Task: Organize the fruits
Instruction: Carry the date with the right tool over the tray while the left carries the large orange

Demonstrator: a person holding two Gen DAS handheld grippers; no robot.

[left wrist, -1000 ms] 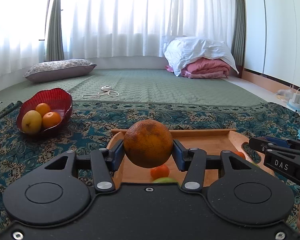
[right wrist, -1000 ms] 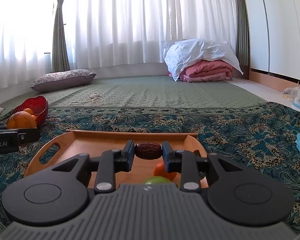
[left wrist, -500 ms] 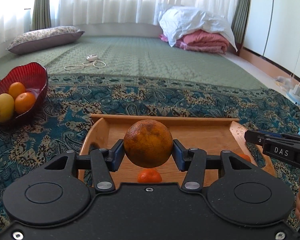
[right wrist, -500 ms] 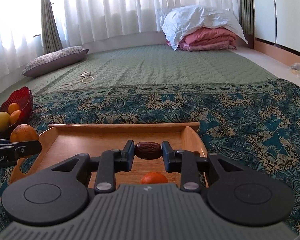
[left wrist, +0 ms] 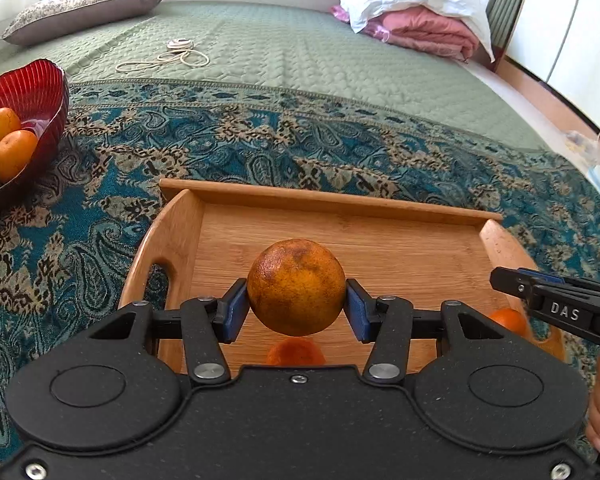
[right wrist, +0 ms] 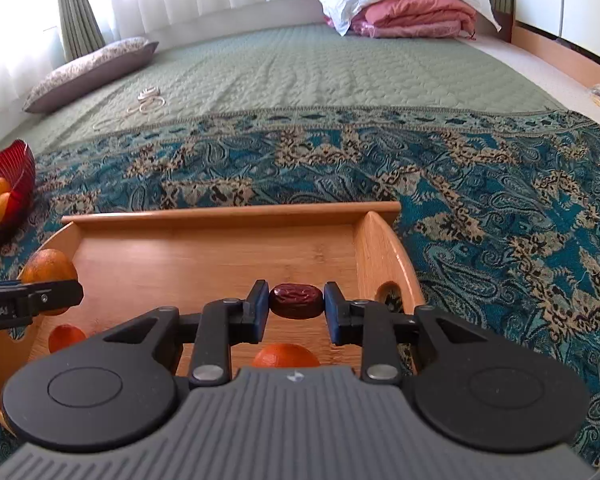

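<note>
Left wrist view: the large mottled orange (left wrist: 296,286) sits clamped in the left gripper (left wrist: 296,308) above the wooden tray (left wrist: 328,200), over a small tangerine (left wrist: 295,352). Released here, it would likely strike that tangerine and roll. The right gripper (right wrist: 296,307) pinches a wrinkled brown date (right wrist: 296,300); so slight a hold could slip.

My left gripper (left wrist: 296,316) is matte black with blue pads, silver screws and round discs. My right gripper (right wrist: 296,312) has a ribbed grey housing and black arms; its side reads "DAS" in white.
</note>
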